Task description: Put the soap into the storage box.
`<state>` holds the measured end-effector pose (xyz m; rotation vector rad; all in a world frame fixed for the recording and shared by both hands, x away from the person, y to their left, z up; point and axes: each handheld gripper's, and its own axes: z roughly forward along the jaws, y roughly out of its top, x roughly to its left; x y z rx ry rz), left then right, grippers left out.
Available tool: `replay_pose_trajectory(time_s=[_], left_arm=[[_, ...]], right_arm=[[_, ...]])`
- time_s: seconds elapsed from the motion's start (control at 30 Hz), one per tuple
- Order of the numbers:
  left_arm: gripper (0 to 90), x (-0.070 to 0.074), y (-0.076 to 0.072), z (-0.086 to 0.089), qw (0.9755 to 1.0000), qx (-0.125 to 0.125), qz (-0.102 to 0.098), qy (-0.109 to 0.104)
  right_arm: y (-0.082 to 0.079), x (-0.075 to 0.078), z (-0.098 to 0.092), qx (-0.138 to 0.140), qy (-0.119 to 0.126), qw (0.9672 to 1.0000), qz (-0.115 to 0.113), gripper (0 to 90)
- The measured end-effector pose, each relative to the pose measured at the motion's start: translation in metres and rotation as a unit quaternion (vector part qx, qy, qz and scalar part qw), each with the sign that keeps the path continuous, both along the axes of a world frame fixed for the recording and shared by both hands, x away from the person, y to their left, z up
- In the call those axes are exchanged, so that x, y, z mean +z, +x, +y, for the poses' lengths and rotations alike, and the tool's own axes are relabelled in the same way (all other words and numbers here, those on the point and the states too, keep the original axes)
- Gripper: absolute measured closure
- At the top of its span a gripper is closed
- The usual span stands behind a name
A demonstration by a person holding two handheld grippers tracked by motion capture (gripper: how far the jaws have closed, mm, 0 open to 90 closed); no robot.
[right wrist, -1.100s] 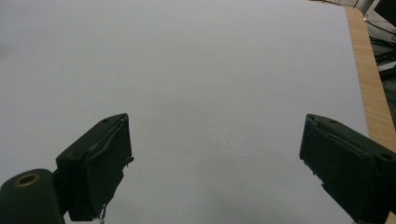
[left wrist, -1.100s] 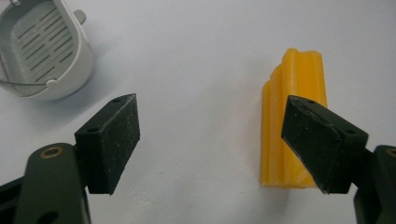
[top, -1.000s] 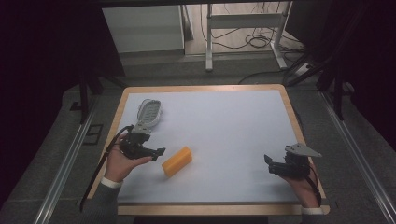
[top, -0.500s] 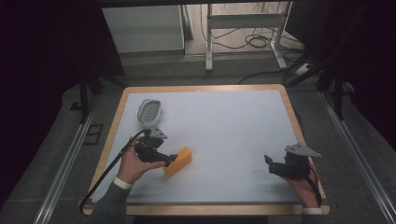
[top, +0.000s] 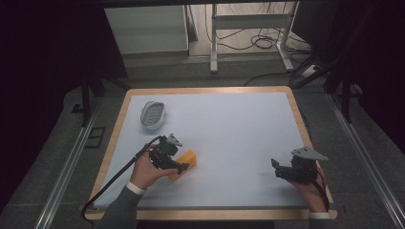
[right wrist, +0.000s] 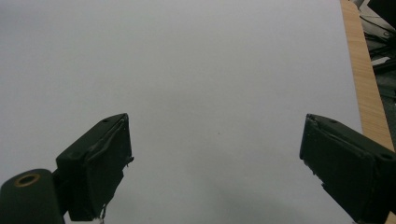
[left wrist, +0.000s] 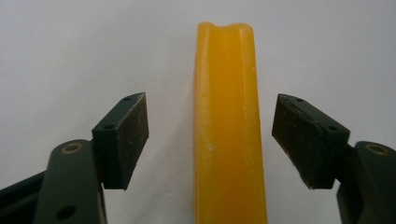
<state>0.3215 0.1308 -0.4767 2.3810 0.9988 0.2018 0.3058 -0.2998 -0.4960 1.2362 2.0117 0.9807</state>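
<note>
Left claw point(left wrist: 212, 140) closing astride orange block point(left wrist: 229, 130), pads not touching, table point(top: 248, 124) open beyond

You work at a table point(top: 286, 102) with a pale grey-white top framed by a light wooden rim, which in the right gripper view runs down the right edge. An orange block point(top: 185, 162) lies flat on the surface towards your near left; in the left gripper view it stretches away as a long bar with a shallow groove along its top. Well apart from it, near the far left corner, a small grey oval dish point(top: 153, 114) rests on the top.
</note>
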Motion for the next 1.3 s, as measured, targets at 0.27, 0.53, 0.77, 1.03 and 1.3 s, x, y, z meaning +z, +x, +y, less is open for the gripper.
replay_pose_trajectory(time_s=[0.27, 0.53, 0.77, 1.03, 1.3], left_arm=[[36.4, -0.012, 0.005, -0.007, 0.9996, 0.0, 0.026, 0.011], [51.5, -0.019, 0.006, -0.012, 0.9991, 0.006, 0.031, 0.03], [59.4, -0.02, 0.005, -0.014, 0.999, 0.002, 0.036, 0.026], [60.6, -0.02, 0.004, -0.014, 0.9992, 0.003, 0.029, 0.029], [61.1, -0.015, 0.001, -0.011, 0.9996, 0.004, 0.022, 0.019]], right_arm=[[0.001, -0.002, -0.001, -0.004, -0.005, 1.0, 0.003, 9.3], [0.001, -0.002, -0.001, -0.004, -0.008, 1.0, 0.003, 9.3], [0.001, -0.003, -0.002, -0.007, -0.01, 0.9999, 0.003, 9.3], [0.001, -0.002, -0.002, -0.008, -0.01, 0.9999, 0.003, 9.3], [0.001, -0.002, -0.004, -0.012, -0.009, 0.9999, 0.003, 9.3]])
